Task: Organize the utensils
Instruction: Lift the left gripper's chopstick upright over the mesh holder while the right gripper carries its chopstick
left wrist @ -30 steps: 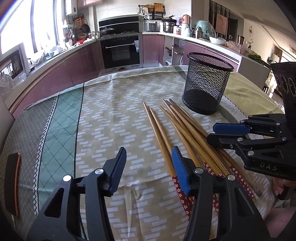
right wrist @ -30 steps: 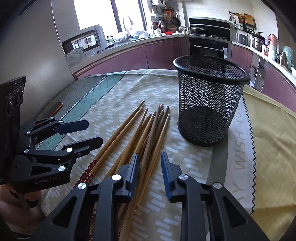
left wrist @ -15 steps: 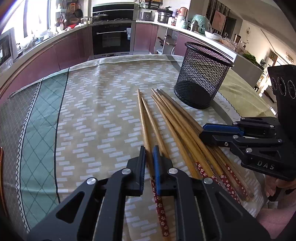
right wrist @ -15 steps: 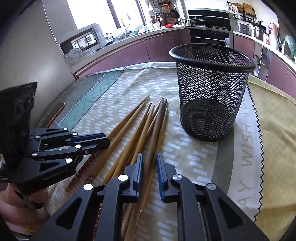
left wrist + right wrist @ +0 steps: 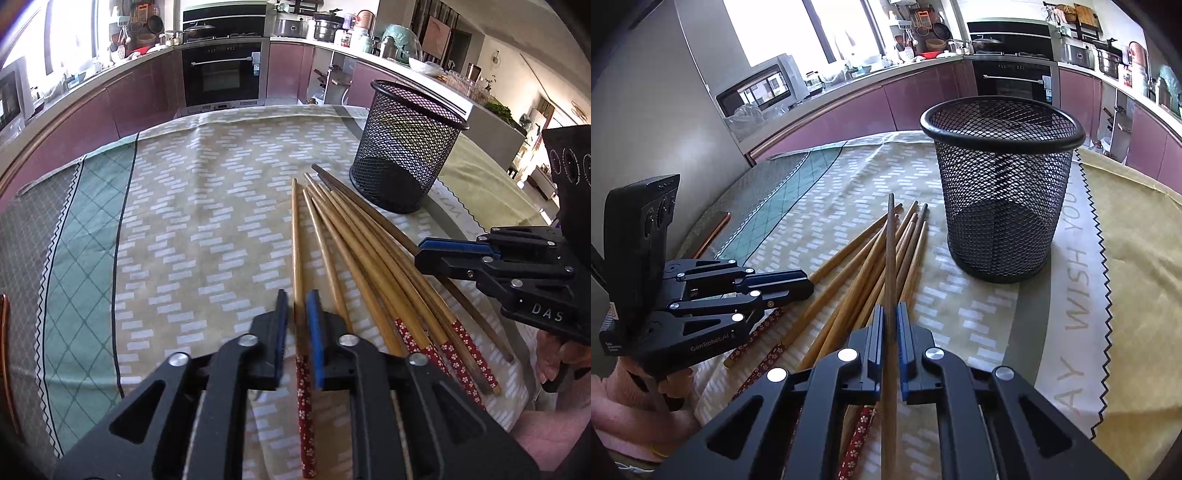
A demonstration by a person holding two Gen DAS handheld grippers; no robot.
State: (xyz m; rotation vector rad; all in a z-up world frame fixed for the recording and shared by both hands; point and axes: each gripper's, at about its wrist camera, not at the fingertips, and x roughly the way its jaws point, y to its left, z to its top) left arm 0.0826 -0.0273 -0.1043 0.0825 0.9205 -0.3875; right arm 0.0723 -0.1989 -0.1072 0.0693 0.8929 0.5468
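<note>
A bundle of wooden chopsticks [image 5: 354, 251] lies fanned out on the tabletop [image 5: 207, 229], their tips toward a black mesh cup [image 5: 404, 147] and their red flowered ends toward the camera. The cup stands upright just beside the tips, apart from them, and looks empty through its mesh.

The left tongs [image 5: 297, 310] are narrowed onto the leftmost chopstick [image 5: 296, 236], their blue pads pressing its sides just above where the red flowered part begins. This stick lies a little apart from the rest of the bundle; whether it is off the cloth cannot be told.

The right tongs [image 5: 890, 323] are pinched shut on a darker brown chopstick [image 5: 891, 251], which runs forward between the pads with its tip raised above the others and pointing toward the left of the cup.

A patterned cloth [image 5: 975, 317] covers the tabletop, beige with white dashes, a green checked band to the left and a grey strip with lettering beside a yellow part on the right. Behind is a kitchen with purple cabinets [image 5: 147, 99] and a black oven [image 5: 221, 75].
</note>
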